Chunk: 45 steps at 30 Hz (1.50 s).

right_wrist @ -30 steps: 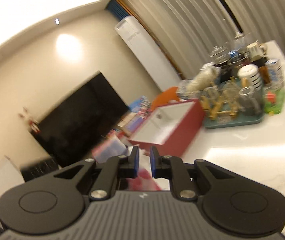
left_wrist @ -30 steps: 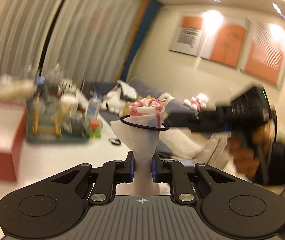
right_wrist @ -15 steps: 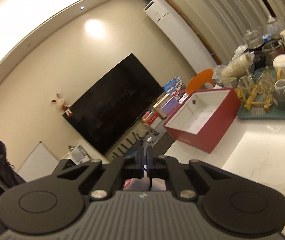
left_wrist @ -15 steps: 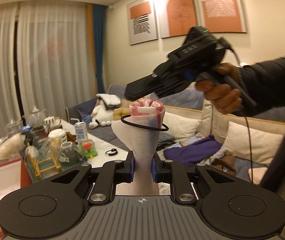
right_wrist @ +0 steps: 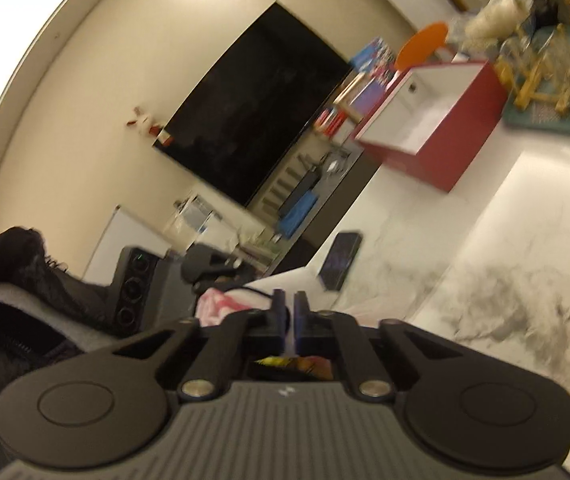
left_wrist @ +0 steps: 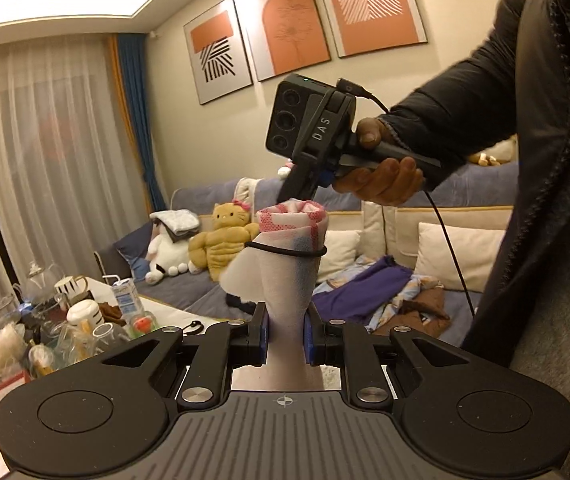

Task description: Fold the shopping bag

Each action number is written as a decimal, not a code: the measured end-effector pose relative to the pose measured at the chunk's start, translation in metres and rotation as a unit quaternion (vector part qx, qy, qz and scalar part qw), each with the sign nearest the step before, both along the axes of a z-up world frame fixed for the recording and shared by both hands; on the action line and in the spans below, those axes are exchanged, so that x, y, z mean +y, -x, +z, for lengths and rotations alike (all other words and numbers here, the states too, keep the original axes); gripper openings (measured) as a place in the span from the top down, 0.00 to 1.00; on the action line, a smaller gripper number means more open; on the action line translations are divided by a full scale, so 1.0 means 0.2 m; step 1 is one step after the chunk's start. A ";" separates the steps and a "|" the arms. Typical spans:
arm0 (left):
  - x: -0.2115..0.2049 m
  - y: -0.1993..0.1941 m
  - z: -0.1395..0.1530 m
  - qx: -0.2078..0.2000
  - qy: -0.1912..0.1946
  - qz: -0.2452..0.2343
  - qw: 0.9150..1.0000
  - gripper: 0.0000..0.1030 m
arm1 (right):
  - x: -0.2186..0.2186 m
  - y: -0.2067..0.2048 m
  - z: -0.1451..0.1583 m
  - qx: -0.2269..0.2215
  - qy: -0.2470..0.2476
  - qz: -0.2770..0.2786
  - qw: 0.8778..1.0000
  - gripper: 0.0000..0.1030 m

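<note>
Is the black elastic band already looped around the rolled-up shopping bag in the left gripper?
Yes, the black elastic band circles the rolled shopping bag just below its pink top, while the left gripper clamps the bag's lower end.

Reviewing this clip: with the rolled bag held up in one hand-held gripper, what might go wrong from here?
1. The black elastic band sits high on the rolled shopping bag; the right hand-held gripper, shut at the bag's top, might nudge it off.
2. The left hand-held gripper pinches only the lower end, so the roll may slip or loosen.

Marble tabletop (right_wrist: pixel 525 240) lying bare in front, phone (right_wrist: pixel 341 260) sitting near its edge, red box (right_wrist: pixel 437 120) and cluttered tray (right_wrist: pixel 557 92) blocking the far end.
</note>
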<state>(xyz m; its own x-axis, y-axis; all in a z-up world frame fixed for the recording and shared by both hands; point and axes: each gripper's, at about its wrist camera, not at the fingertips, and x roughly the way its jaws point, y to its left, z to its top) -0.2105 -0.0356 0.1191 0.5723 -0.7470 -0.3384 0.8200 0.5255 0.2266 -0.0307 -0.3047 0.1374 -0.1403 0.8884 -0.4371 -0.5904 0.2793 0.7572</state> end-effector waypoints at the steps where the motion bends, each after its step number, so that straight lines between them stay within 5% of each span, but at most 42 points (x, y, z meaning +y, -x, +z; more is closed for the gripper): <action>1: 0.00 0.00 0.00 0.000 -0.002 0.000 1.000 0.83 | -0.01 0.00 0.00 0.003 -0.001 0.006 1.000 0.96; 3: -0.01 0.00 0.00 0.000 -0.003 0.000 1.000 0.83 | -0.04 0.00 0.00 0.014 -0.007 -0.001 1.000 0.94; 7: -0.02 0.01 0.01 -0.001 -0.002 -0.006 1.000 0.83 | -0.01 -0.01 -0.02 0.013 0.004 0.006 1.000 0.73; 9: -0.02 0.02 0.01 -0.004 -0.006 -0.015 1.000 0.83 | 0.03 0.01 -0.03 0.011 0.022 0.022 0.999 0.73; 10: -0.02 0.02 0.01 -0.003 -0.008 -0.021 1.000 0.83 | 0.04 0.01 -0.03 0.008 0.026 0.026 0.999 0.74; 11: -0.03 0.02 0.01 0.001 -0.005 -0.021 1.000 0.83 | 0.06 0.00 -0.02 0.004 0.030 0.029 0.999 0.93; 12: -0.03 0.02 0.02 0.006 -0.003 -0.021 1.000 0.83 | 0.07 0.01 -0.02 -0.003 0.032 0.028 0.999 0.98; 21: -0.02 0.03 0.07 0.020 0.012 -0.050 0.998 0.83 | 0.02 -0.01 -0.01 -0.029 0.021 -0.017 0.999 0.97; 26: -0.02 0.00 0.08 0.079 0.033 -0.080 0.993 0.83 | 0.13 0.01 0.01 -0.051 0.020 0.009 0.998 0.98; 29: -0.01 0.00 0.11 0.110 0.057 -0.109 0.986 0.83 | 0.18 0.02 -0.01 -0.031 0.022 0.055 0.998 0.98; 33: 0.01 0.00 0.12 0.160 0.111 -0.131 0.972 0.83 | 0.22 0.01 -0.15 0.071 -0.016 0.100 0.992 0.94; 38: 0.13 -0.06 0.14 0.207 0.206 -0.120 0.949 0.83 | 0.12 -0.08 -0.31 0.175 -0.090 0.068 0.978 0.71; 42: 0.26 -0.13 0.13 0.241 0.286 -0.086 0.923 0.83 | 0.04 -0.06 -0.40 0.214 -0.104 0.011 0.971 0.87; 43: 0.28 -0.15 0.10 0.248 0.295 -0.074 0.920 0.83 | 0.05 -0.04 -0.40 0.206 -0.107 -0.007 0.973 0.98; 45: 0.32 -0.19 0.01 0.273 0.310 -0.044 0.910 0.83 | 0.07 -0.02 -0.38 0.185 -0.111 -0.041 0.975 0.99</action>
